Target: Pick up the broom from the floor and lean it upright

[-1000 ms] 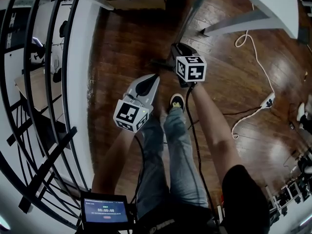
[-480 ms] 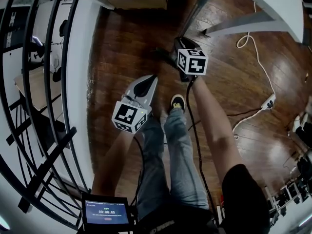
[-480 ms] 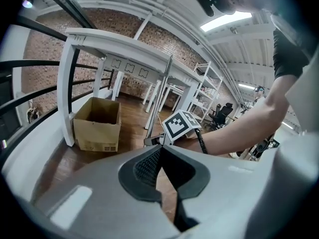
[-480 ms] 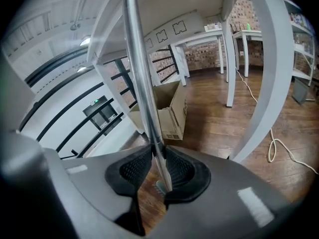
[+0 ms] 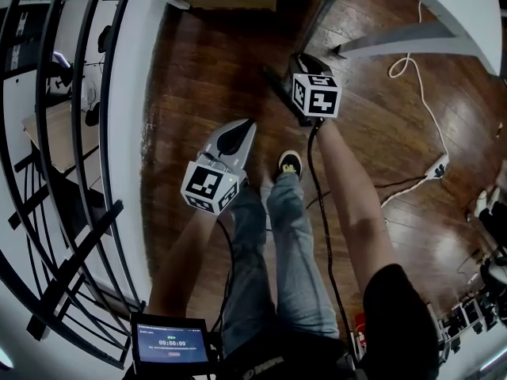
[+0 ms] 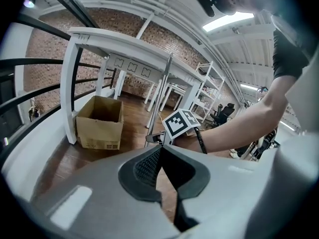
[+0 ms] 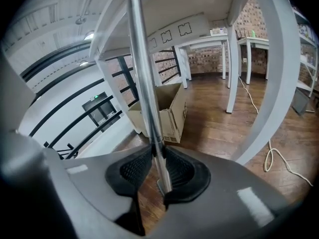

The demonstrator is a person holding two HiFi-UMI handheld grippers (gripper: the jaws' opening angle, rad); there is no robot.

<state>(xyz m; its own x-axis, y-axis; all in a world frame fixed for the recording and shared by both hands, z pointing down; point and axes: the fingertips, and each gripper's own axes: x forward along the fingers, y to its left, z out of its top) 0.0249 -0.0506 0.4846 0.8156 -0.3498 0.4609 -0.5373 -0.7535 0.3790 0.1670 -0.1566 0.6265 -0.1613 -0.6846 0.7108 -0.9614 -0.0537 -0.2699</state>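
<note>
Right gripper (image 7: pixel 155 151) clamped on broom handle (image 7: pixel 143 78): metal pole gripped between pads, rising steeply past underside of white table (image 7: pixel 164 4) (top end runs out of frame, contact with table not discernible). Left gripper (image 6: pixel 160 149) empty, jaws together at tips, hanging near person's leg (image 5: pixel 293 236), apart from broom. Cardboard box (image 7: pixel 169 111) on wooden floor (image 7: pixel 219 123) behind pole. White cable (image 7: pixel 279 158) loops beside table leg (image 7: pixel 276 73)

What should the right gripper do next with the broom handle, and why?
Probably tip the broom handle onto the white table edge before letting go: the right gripper clamps it near-upright, and contact with the table isn't clear.
</note>
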